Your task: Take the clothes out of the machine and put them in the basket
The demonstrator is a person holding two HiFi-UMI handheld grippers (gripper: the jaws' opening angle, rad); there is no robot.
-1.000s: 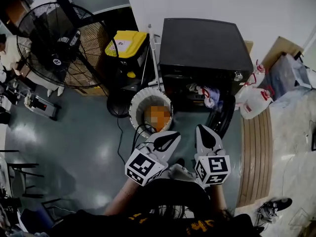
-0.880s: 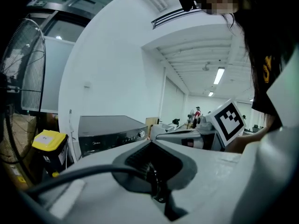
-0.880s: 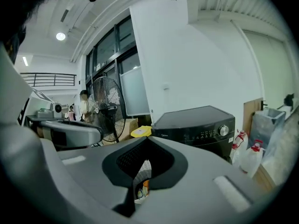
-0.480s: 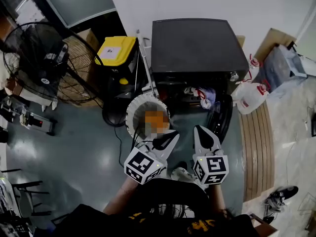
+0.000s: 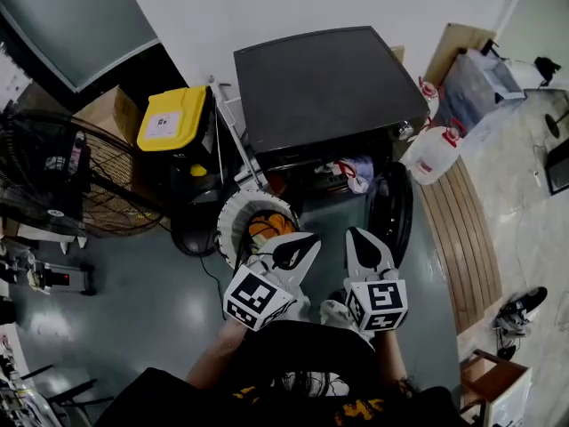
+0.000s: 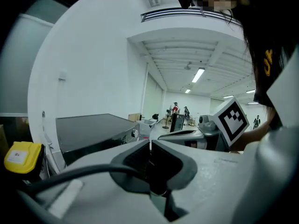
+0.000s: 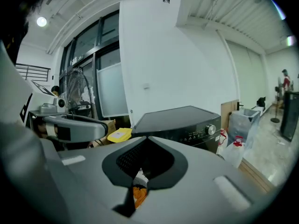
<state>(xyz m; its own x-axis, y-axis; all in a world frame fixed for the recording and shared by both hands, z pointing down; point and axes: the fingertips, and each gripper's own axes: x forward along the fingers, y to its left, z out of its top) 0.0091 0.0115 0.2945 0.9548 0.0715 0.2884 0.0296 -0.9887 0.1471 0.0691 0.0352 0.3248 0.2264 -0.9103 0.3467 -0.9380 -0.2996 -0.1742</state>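
Note:
The black washing machine (image 5: 327,85) stands against the wall with its round door (image 5: 392,210) swung open. Red, white and blue clothes (image 5: 353,173) hang out of its opening. The white basket (image 5: 233,212) sits on the floor left of the door, with orange clothes (image 5: 268,227) inside. My left gripper (image 5: 311,240) is shut and empty just beside the basket's near rim. The right gripper (image 5: 355,233) is shut and empty too, over the floor in front of the door. In the right gripper view the orange clothes (image 7: 138,195) show under the closed jaws.
A yellow-lidded bin (image 5: 172,119) and a large floor fan (image 5: 62,181) stand to the left of the machine. White jugs (image 5: 428,149) and a clear crate (image 5: 476,76) sit to its right, beside a wooden strip (image 5: 462,229). A cable (image 5: 212,274) lies on the floor.
The head view has swung, so the machine and basket sit further left and nearer my grippers. Both grippers stay shut and side by side.

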